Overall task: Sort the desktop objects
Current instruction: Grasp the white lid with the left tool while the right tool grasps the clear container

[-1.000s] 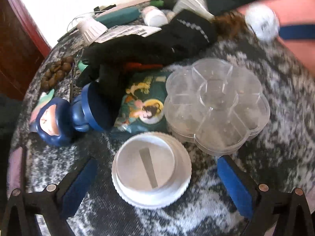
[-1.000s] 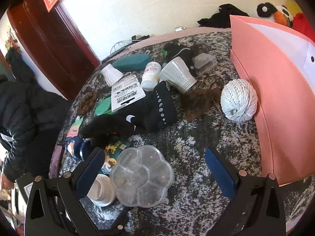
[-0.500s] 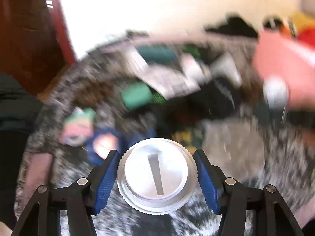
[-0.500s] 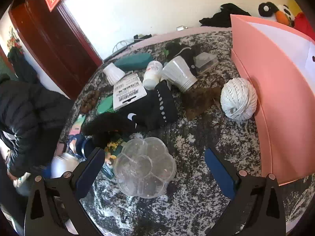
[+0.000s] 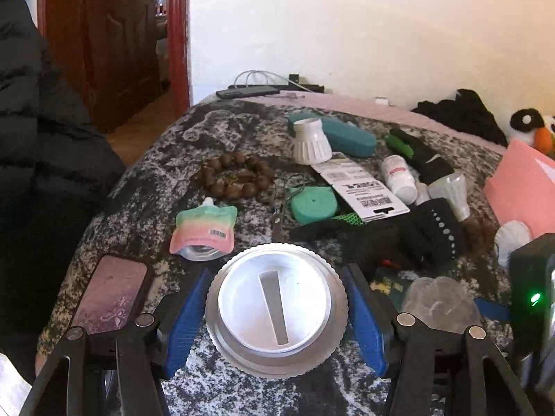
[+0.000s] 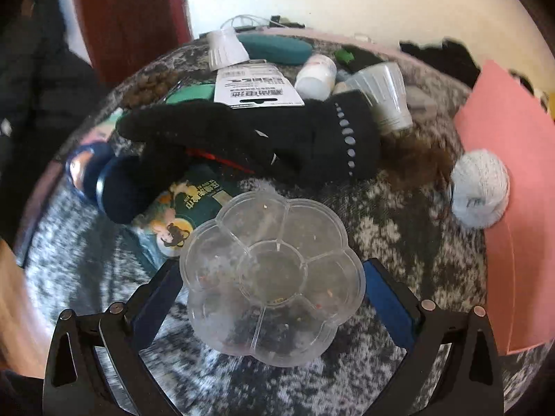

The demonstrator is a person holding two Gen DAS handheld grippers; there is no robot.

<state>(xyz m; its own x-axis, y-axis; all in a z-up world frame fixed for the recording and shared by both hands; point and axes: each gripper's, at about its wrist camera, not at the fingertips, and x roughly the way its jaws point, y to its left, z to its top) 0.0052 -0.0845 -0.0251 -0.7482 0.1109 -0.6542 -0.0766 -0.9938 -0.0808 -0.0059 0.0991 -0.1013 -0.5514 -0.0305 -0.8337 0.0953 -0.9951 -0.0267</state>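
Mottled grey-black cloth (image 5: 145, 187) covers the table beside a brown door (image 5: 104, 34).

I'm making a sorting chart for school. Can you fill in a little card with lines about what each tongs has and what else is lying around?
left tongs: shut on the white slotted lid, lifted off the cloth
right tongs: pads either side of the clear flower box, grip cannot be told
table cover: grey and black mottled cloth
near the flower box: black glove, white string ball, pink folder
farther back: brown beads, green round case, white bottle
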